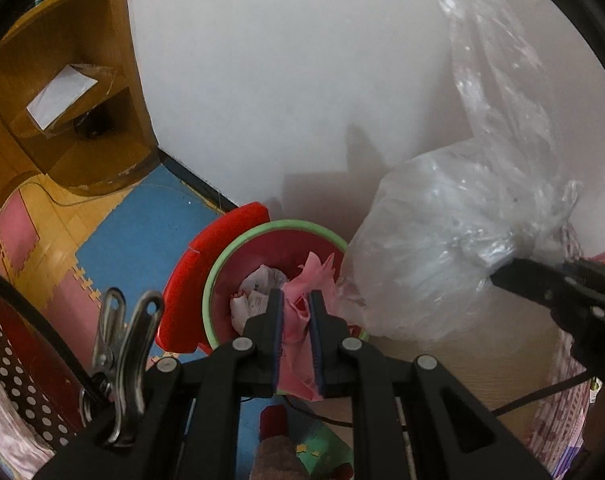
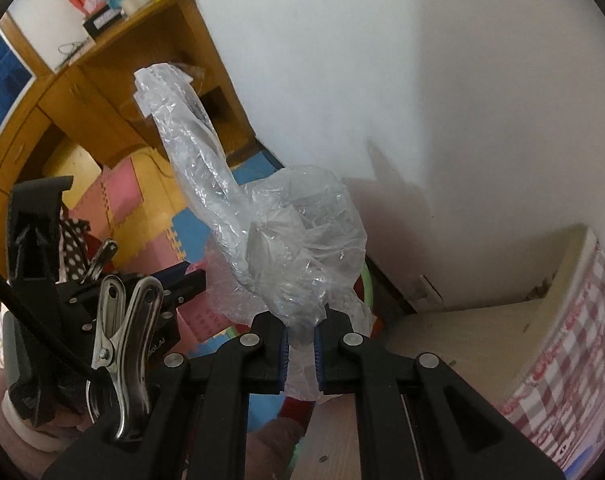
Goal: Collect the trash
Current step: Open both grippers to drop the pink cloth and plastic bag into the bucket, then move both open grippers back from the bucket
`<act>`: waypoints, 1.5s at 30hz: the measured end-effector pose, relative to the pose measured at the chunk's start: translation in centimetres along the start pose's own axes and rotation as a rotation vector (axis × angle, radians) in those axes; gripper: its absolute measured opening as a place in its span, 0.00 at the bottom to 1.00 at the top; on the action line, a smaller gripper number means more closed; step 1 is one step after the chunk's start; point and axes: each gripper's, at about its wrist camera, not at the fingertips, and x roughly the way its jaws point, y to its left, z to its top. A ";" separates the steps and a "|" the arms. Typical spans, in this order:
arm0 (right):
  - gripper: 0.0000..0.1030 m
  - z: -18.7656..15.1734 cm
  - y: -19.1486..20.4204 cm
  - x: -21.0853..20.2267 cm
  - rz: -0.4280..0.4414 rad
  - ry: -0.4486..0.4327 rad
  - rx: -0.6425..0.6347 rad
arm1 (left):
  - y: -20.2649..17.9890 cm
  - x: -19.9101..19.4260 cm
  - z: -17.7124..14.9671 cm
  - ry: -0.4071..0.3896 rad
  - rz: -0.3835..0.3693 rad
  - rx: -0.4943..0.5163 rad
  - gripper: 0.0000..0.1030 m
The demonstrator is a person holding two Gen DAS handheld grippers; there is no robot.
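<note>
Gripping: your left tool [image 1: 296, 320] clamps pink paper [image 1: 298, 340] over the bin [image 1: 218, 276]; your right tool [image 2: 301, 336] pinches a clear plastic bag [image 2: 302, 232], ready for dropping.

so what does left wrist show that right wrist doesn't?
Left wrist only: inside of the red bin with crumpled paper, and the left claw shut on pink paper.
Right wrist only: the shelf top clutter and the checkered cloth.
Both: the clear plastic bag pinched by the right claw, the white wall, foam mats.
</note>
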 end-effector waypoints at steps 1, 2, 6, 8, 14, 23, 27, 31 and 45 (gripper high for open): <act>0.11 0.2 0.1 0.3 -0.003 0.007 -0.002 | 0.1 0.2 0.1 0.003 0.000 0.001 0.12; 0.11 0.1 -0.1 0.4 -0.005 0.014 -0.004 | 0.1 0.4 0.1 0.007 0.000 0.002 0.12; 0.11 0.9 0.1 1.4 -0.011 0.036 -0.007 | 0.3 1.0 -0.1 0.026 -0.007 0.003 0.14; 0.11 1.1 0.3 1.6 -0.014 0.045 -0.010 | 0.5 1.2 -0.2 0.036 -0.011 -0.002 0.16; 0.11 1.1 0.3 2.0 -0.010 0.059 -0.015 | 0.5 1.7 -0.5 0.063 0.003 0.004 0.26; 0.32 1.1 0.1 2.0 0.025 0.027 0.008 | 0.8 1.3 -0.9 0.073 0.001 -0.003 0.34; 0.33 0.9 0.4 1.4 0.028 0.007 0.009 | 1.0 1.2 -1.2 0.078 0.003 -0.013 0.34; 0.33 0.3 0.9 0.9 0.036 -0.013 0.015 | 1.1 0.9 -1.4 0.077 0.002 -0.010 0.34; 0.33 -2.8 1.9 -4.4 0.069 -0.123 0.078 | 0.8 -2.9 -2.2 0.032 -0.005 -0.011 0.34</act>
